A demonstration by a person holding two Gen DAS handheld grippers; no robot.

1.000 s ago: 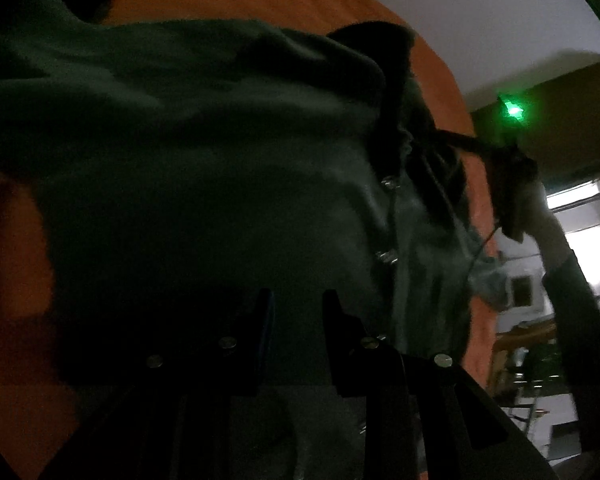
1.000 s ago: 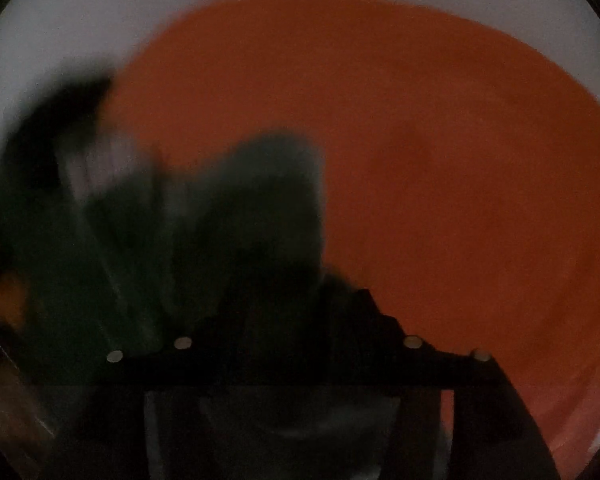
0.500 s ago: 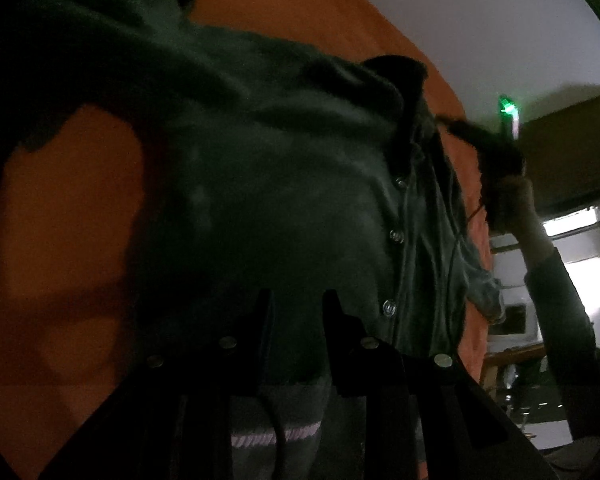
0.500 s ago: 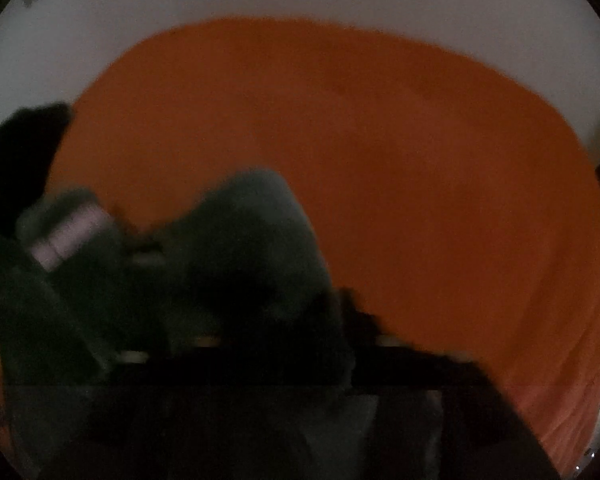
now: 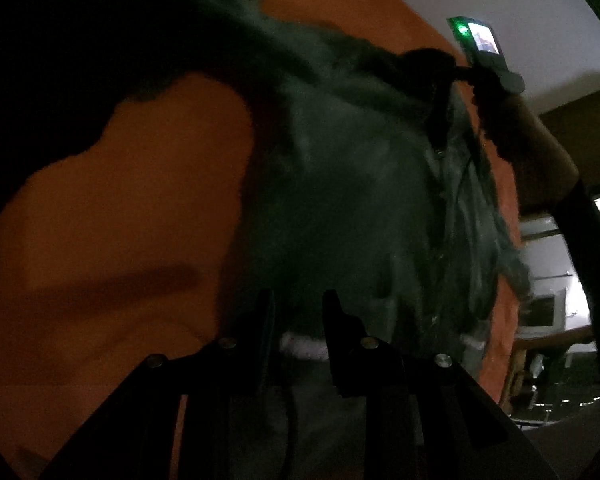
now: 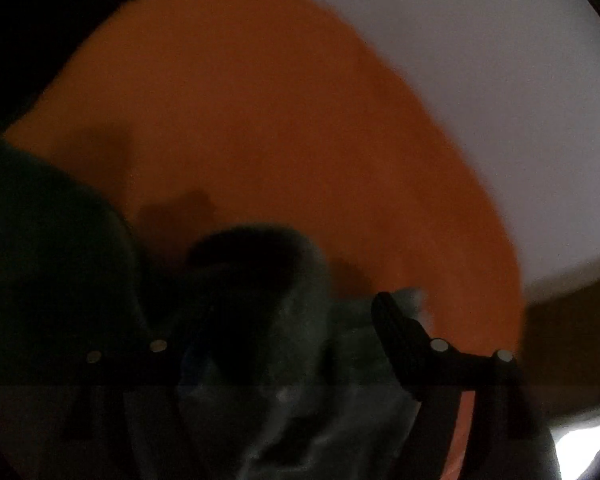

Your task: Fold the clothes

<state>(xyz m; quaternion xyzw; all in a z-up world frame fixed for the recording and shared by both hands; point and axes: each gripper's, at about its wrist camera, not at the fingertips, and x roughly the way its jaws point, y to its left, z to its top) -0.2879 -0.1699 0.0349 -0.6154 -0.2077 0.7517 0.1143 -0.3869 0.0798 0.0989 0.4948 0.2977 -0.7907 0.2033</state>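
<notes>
Dark green fleece garment (image 5: 352, 208), buttoned placket on one side, held up and stretched, hanging unfolded in front of the orange surface (image 5: 132, 208)

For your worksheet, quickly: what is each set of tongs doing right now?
Left tongs: closed on the dark green shirt.
Right tongs: closed on the same shirt's collar end.

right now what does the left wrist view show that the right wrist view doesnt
Only the left wrist view shows the right gripper at the garment's collar, the hand holding it, its green light, and the room behind. Only the right wrist view shows that gripper's finger close up. Both show the dark green garment and the orange surface.
</notes>
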